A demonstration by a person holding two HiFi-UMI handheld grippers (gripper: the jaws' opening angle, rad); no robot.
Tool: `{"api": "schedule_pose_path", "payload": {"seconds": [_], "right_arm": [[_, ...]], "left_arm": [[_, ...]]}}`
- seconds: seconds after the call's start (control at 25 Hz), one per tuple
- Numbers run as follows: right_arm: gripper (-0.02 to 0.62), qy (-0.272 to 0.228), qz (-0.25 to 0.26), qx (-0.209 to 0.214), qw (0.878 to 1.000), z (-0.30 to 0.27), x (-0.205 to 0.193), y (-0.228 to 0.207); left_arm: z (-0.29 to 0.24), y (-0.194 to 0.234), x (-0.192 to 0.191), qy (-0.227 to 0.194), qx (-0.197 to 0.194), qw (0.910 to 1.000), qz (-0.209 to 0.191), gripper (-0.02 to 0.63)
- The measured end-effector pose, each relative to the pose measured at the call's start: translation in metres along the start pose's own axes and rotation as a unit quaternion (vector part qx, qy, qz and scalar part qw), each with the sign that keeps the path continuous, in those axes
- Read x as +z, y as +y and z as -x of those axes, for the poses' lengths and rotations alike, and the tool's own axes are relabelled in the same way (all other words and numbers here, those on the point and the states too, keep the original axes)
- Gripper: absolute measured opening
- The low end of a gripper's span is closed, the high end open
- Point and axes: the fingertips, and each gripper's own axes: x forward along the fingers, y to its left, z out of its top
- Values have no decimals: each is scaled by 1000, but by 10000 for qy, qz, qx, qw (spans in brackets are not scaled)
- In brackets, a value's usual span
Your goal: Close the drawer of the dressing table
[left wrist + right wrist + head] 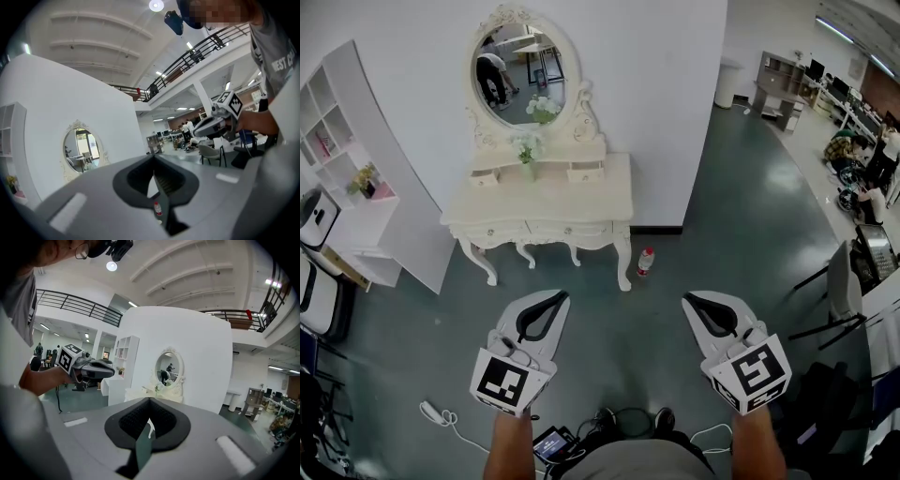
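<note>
The cream dressing table [581, 199] stands against the white wall about a metre ahead, with an oval mirror [518, 70] on top. It has two small upper drawers [486, 176] and wider front drawers [570, 228]. From here I cannot tell which drawer stands open. Both grippers hover low over the floor, well short of the table. My left gripper [564, 295] and right gripper [687, 299] have their jaws together with nothing between them. The right gripper view shows the table [154, 392] far off, and the left gripper [91, 369] to its left.
A red-capped bottle [645, 262] stands on the floor by the table's right front leg. A white shelf unit [347, 141] is at the left, a chair [841, 281] at the right, a power strip [431, 412] by my feet. A small flower vase [525, 155] sits on the table.
</note>
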Motion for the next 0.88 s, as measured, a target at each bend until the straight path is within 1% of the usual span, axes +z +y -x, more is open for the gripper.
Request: {"api": "schedule_pose_path", "payload": {"seconds": [0.28,0.52,0.72,0.88], "right_arm": [[2,44,68,-150,9999,-26,13,18],[2,95,138,-190,9997,-42,23,23],[0,47,169,-110,9998,-58,24,15],[0,-29,194,50,9998,-78,24,-1]], "left_arm": [[8,33,-8,-156,-108,9998,75,2],[5,47,-12,-259,-199,9994,112,2],[-1,55,-14,-231,-157,9996,93,2],[-12,64,-19,-120,3,9999,77,2]]}}
